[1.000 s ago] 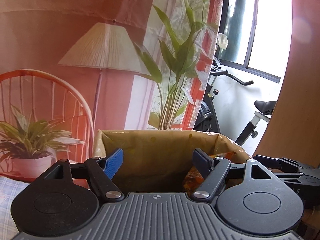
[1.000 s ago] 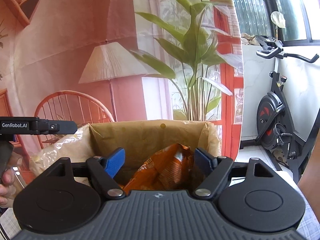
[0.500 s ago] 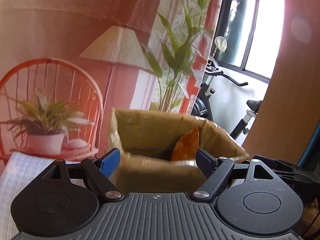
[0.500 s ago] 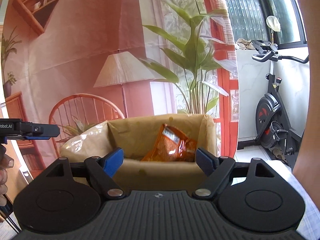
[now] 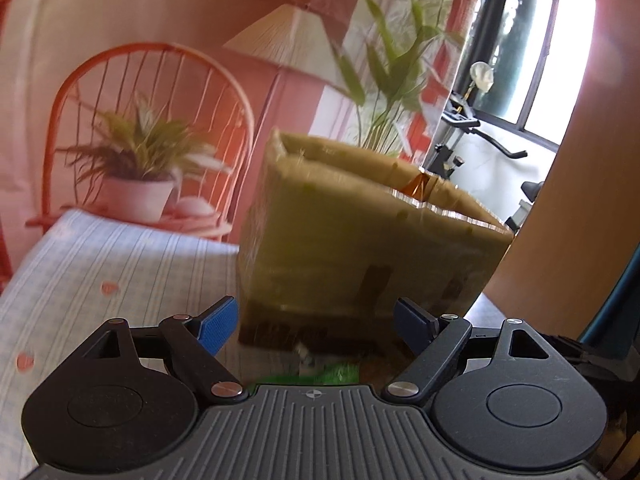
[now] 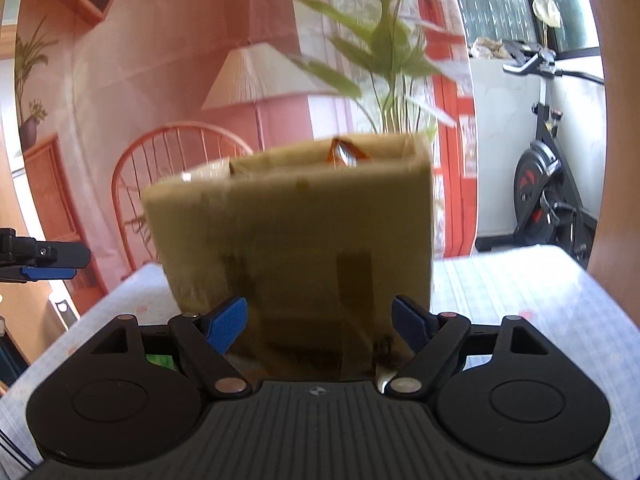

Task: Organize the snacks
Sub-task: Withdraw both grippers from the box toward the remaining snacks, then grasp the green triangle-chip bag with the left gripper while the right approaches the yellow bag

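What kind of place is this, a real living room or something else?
Probably a home room arranged for recording. The lamp and chair are only printed on a hanging backdrop. Real things: an exercise bike by a window, and a cardboard box on a table with a checked cloth.
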A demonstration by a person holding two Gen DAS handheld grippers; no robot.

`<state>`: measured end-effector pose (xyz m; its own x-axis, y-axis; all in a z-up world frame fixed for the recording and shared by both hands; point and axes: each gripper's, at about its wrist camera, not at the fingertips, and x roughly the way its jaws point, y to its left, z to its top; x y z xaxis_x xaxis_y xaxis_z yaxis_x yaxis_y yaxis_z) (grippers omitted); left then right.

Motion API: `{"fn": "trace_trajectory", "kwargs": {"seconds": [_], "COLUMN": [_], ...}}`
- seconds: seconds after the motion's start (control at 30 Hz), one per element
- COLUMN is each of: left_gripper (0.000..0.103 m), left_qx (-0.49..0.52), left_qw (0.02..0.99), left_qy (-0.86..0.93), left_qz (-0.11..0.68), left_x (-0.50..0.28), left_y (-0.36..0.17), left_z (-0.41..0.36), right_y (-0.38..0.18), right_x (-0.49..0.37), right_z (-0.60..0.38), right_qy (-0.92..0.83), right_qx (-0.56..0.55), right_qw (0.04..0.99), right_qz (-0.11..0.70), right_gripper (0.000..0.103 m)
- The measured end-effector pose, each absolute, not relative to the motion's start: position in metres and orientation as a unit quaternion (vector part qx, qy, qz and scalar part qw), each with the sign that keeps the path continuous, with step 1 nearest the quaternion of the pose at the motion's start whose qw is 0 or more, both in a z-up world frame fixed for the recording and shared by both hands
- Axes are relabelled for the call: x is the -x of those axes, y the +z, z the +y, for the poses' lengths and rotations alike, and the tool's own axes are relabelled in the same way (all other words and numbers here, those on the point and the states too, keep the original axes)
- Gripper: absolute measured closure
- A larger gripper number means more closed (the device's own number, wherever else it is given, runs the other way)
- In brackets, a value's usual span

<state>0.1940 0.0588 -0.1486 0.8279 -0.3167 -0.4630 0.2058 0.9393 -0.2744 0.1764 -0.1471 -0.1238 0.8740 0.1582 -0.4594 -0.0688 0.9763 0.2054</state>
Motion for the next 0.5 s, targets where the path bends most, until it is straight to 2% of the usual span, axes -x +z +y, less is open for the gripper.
{"fn": "trace_trajectory", "kwargs": {"seconds": [0.3,0.5], "left_gripper": [0.016,0.016], "left_qx": [0.132,0.144], "left_qw": [0.937,0.924], "left_qy": [-0.127,-0.135], "left_qz": [0.296,0.327], "left_x": [-0.187,-0.186], "left_y": [-0.179,-0.197], "left_z": [0.058,0.053], "right_y": [-0.163,-0.184], "right_x": [-0.144,-0.137], "right_z": [-0.134,-0.119], "right_qy": [0.074,0.094], "right_qx": [-0.042,-0.006], "right_qw": [0.956,0.948], "right_qz": [0.281,0.304], "right_gripper": [0.009,0.008]}}
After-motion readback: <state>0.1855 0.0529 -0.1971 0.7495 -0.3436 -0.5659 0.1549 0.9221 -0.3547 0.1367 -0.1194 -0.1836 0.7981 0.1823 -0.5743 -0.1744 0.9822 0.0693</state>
